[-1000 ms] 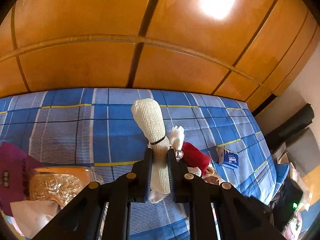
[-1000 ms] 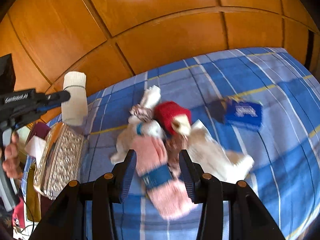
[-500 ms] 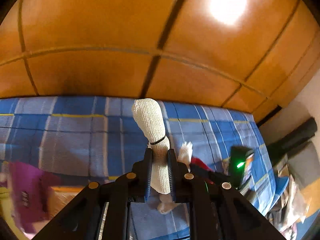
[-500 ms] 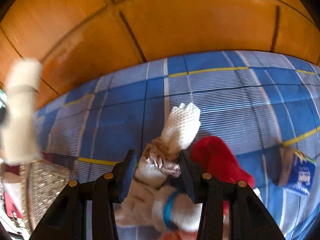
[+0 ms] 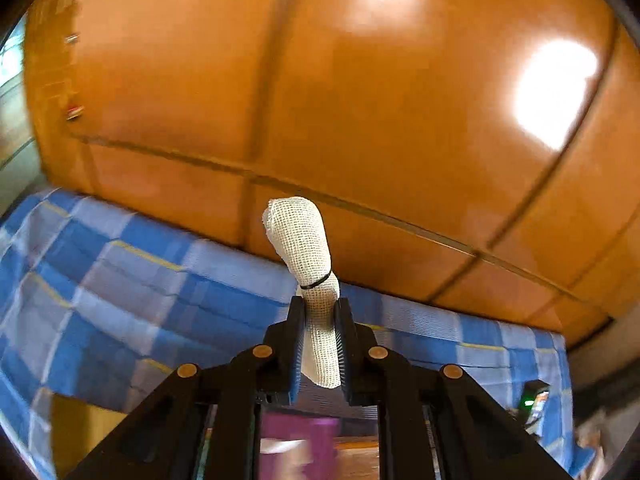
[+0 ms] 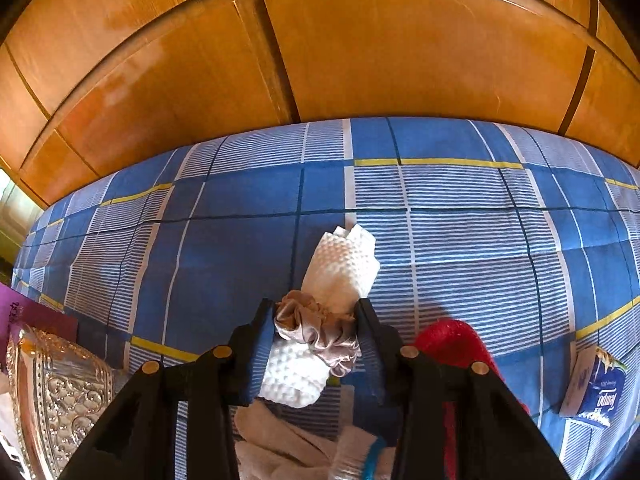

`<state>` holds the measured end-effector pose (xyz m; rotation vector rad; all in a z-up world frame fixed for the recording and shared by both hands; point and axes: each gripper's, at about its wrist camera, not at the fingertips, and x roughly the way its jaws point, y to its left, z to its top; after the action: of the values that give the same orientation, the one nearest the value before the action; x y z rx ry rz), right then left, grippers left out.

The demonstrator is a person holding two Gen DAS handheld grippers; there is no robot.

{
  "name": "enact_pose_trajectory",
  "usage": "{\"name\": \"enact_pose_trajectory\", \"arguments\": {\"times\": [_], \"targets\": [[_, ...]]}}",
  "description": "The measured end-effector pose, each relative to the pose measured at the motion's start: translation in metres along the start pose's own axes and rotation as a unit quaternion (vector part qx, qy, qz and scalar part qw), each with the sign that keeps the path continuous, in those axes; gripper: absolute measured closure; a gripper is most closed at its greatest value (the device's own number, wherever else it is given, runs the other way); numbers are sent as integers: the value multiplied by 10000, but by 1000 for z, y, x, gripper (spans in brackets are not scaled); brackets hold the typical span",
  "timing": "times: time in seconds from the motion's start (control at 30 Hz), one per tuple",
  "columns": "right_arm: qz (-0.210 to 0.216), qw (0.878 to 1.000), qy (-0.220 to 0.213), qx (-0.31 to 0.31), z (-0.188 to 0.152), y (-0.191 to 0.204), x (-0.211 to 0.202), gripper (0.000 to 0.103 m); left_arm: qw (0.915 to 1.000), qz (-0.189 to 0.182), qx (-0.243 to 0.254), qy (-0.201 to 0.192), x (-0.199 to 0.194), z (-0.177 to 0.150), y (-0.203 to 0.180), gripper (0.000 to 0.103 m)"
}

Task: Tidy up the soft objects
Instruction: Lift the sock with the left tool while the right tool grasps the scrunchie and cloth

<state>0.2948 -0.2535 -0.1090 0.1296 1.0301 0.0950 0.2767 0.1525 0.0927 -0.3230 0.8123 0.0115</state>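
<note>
My left gripper (image 5: pixel 320 304) is shut on a rolled white mesh bandage (image 5: pixel 298 236) tied with a thin black band; the roll sticks up past the fingertips, well above the blue checked bedsheet (image 5: pixel 120 280). My right gripper (image 6: pixel 316 308) points down at the bed, and its jaws are closing on a white waffle-knit rolled cloth (image 6: pixel 340 268) ringed by a beige satin scrunchie (image 6: pixel 316 330). The scrunchie touches both pads. A red knitted piece (image 6: pixel 452 340) lies just to the right, partly behind the right finger.
White socks (image 6: pixel 280 448) lie under the right gripper. An ornate silver box (image 6: pixel 60 400) and a purple item (image 6: pixel 24 316) are at the left. A blue tissue pack (image 6: pixel 596 388) lies at the right. An orange wooden wardrobe (image 6: pixel 360 40) stands behind the bed.
My left gripper carried the bandage roll up and to the left, away from the pile. My right gripper moved over the pile onto the waffle cloth, and its fingers came in against the scrunchie.
</note>
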Motion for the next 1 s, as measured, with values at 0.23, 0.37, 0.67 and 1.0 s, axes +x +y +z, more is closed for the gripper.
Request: {"name": "enact_pose_trajectory", "arguments": {"times": [0.23, 0.37, 0.67, 1.0], "targets": [[-111, 9999, 55, 102, 2, 1, 6, 61, 9976, 457, -511, 64, -20, -52, 106, 88], [-240, 9996, 86, 104, 3, 4, 10, 60, 9950, 495, -844, 212, -26, -95, 149, 88], [-513, 9986, 149, -44, 0, 13, 16, 62, 9921, 364, -848, 852, -16, -186, 168, 88], [-575, 9953, 127, -773, -13, 42, 8, 66, 9957, 463, -403, 689, -17, -213, 148, 56]]}}
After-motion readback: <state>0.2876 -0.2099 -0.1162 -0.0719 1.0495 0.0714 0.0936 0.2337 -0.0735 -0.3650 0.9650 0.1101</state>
